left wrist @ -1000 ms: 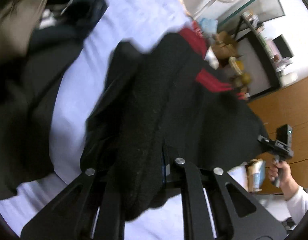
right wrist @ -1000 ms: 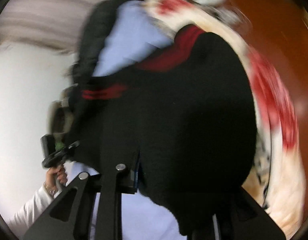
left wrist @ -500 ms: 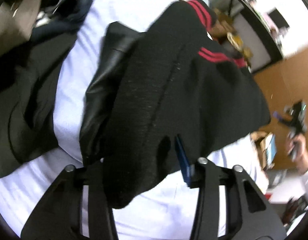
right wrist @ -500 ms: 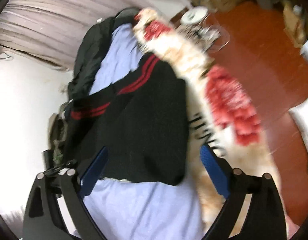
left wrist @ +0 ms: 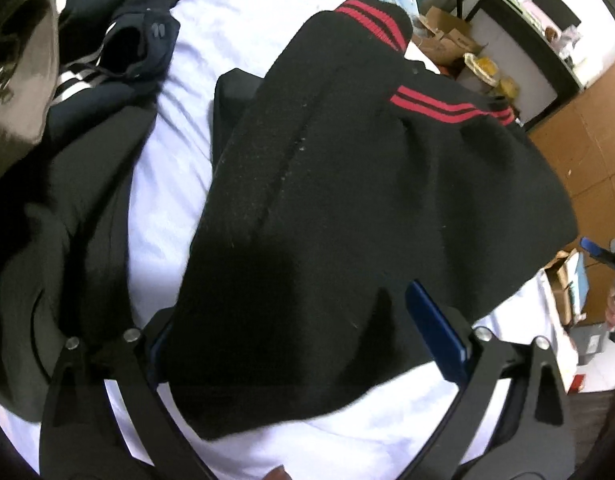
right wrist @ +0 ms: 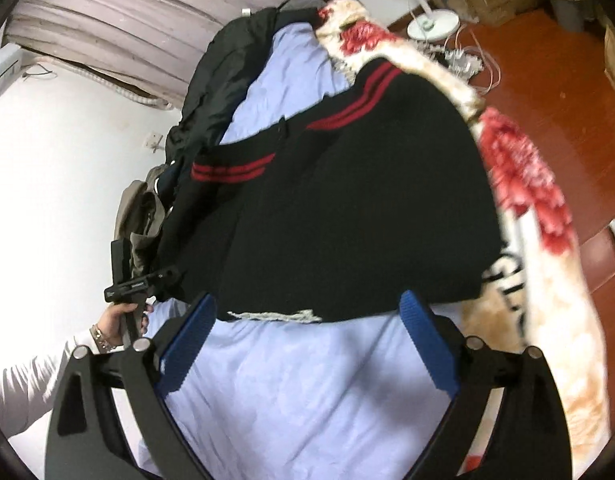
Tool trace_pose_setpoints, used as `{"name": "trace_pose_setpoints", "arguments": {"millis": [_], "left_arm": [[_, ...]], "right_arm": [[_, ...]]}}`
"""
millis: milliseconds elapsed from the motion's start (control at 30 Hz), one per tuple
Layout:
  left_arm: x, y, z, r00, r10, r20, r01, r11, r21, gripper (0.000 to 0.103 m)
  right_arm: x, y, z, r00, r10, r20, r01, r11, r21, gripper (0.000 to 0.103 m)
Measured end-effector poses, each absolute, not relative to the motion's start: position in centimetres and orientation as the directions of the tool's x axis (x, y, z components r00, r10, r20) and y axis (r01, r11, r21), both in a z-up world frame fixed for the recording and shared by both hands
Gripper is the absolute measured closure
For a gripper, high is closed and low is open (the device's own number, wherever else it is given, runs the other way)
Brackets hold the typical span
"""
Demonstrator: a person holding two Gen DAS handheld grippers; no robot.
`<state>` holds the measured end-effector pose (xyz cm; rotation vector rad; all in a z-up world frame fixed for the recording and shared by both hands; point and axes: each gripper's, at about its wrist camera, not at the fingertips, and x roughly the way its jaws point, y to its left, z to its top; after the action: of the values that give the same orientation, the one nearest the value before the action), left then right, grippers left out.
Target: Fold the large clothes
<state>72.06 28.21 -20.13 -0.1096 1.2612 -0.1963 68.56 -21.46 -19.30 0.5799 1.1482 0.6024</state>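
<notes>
Left wrist view: dark clothes (left wrist: 67, 184) heap at left on a white-sheeted bed (left wrist: 187, 128); a black sweater (left wrist: 367, 200) with red stripes lies folded at centre, its near edge between the spread jaws of the left tool (left wrist: 307, 344). Cardboard boxes (left wrist: 447, 36) sit beyond. The right tool (right wrist: 307, 344) stands released just short of the sweater's hem.

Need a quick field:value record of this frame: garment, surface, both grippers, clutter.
garment: black sweater with red double stripes, lying folded on the bed
surface: pale blue sheet
left gripper: open, jaws spread on either side of the sweater's near edge, cloth lying between them, not clamped
right gripper: open, just short of the sweater's hem, holding nothing
beside sweater: cream blanket with red flowers along the bed edge
other clothes: dark garments piled on the sheet, navy hoodie behind
floor: red-brown, fan base
</notes>
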Motion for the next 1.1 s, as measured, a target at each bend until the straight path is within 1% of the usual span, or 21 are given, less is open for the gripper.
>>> {"name": "trace_pose_setpoints", "arguments": {"millis": [67, 233, 300, 367, 500, 567, 600, 633, 667, 700, 767, 800, 867, 933, 1033, 1100], "left_arm": [[72.4, 28.3, -20.2, 0.296, -0.196, -0.935, 0.105, 0.979, -0.172, 0.006], [71.7, 29.1, -17.9, 0.365, -0.080, -0.927, 0.110, 0.993, -0.043, 0.006], [70.8, 29.6, -16.4, 0.402, -0.018, -0.915, 0.112, 0.993, 0.029, 0.006], [69.8, 29.5, -15.0, 0.429, -0.013, -0.903, 0.124, 0.991, 0.045, 0.006], [66.1, 27.1, -11.6, 0.488, -0.051, -0.871, 0.162, 0.986, 0.033, 0.006], [64.3, 25.7, -10.6, 0.508, -0.101, -0.855, 0.167, 0.986, -0.016, 0.006], [63.6, 25.3, -10.3, 0.519, -0.128, -0.845, 0.167, 0.985, -0.046, 0.006], [62.6, 24.5, -10.1, 0.533, -0.173, -0.828, 0.164, 0.981, -0.099, 0.006], [62.1, 23.8, -10.3, 0.538, -0.199, -0.819, 0.162, 0.978, -0.131, 0.006], [61.8, 22.9, -10.7, 0.539, -0.224, -0.812, 0.161, 0.974, -0.161, 0.006], [62.6, 21.4, -12.1, 0.533, -0.239, -0.812, 0.163, 0.970, -0.179, 0.006], [63.4, 20.8, -12.6, 0.532, -0.257, -0.806, 0.168, 0.966, -0.197, 0.006], [65.6, 19.5, -13.6, 0.531, -0.309, -0.789, 0.202, 0.950, -0.237, 0.006], [68.7, 18.1, -14.4, 0.526, -0.309, -0.792, 0.228, 0.949, -0.219, 0.006], [73.7, 16.9, -15.7, 0.524, -0.280, -0.804, 0.249, 0.953, -0.170, 0.006], [77.3, 16.9, -17.1, 0.529, -0.222, -0.819, 0.256, 0.962, -0.095, 0.006]], "right_arm": [[68.5, -20.4, -19.5, 0.288, 0.710, -0.643, -0.147, 0.696, 0.703, 0.012], [68.4, -18.7, -18.6, 0.310, 0.699, -0.644, -0.172, 0.707, 0.685, 0.012], [68.5, -18.3, -18.5, 0.315, 0.679, -0.663, -0.151, 0.726, 0.671, 0.012], [68.8, -18.4, -18.8, 0.331, 0.643, -0.691, -0.120, 0.755, 0.645, 0.012], [69.2, -18.9, -19.8, 0.368, 0.580, -0.727, -0.065, 0.796, 0.602, 0.012], [69.7, -19.0, -21.2, 0.361, 0.566, -0.741, -0.051, 0.805, 0.591, 0.012], [70.2, -18.8, -22.1, 0.343, 0.542, -0.767, -0.064, 0.829, 0.556, 0.012], [70.9, -19.0, -23.3, 0.319, 0.505, -0.802, -0.052, 0.854, 0.517, 0.015], [71.7, -19.6, -24.7, 0.295, 0.485, -0.823, -0.012, 0.864, 0.504, 0.024], [72.5, -20.7, -26.4, 0.265, 0.489, -0.831, 0.065, 0.851, 0.521, 0.028], [72.8, -21.9, -27.5, 0.273, 0.537, -0.798, 0.165, 0.792, 0.588, 0.027], [72.7, -21.7, -27.1, 0.287, 0.529, -0.798, 0.170, 0.792, 0.586, 0.026], [72.4, -20.7, -26.0, 0.301, 0.501, -0.812, 0.124, 0.823, 0.554, 0.022], [71.2, -19.3, -24.4, 0.318, 0.484, -0.815, 0.053, 0.850, 0.525, 0.021], [68.9, -18.5, -23.1, 0.328, 0.532, -0.781, -0.007, 0.828, 0.561, 0.021], [67.4, -18.6, -22.7, 0.331, 0.554, -0.764, -0.036, 0.816, 0.577, 0.018]]}}
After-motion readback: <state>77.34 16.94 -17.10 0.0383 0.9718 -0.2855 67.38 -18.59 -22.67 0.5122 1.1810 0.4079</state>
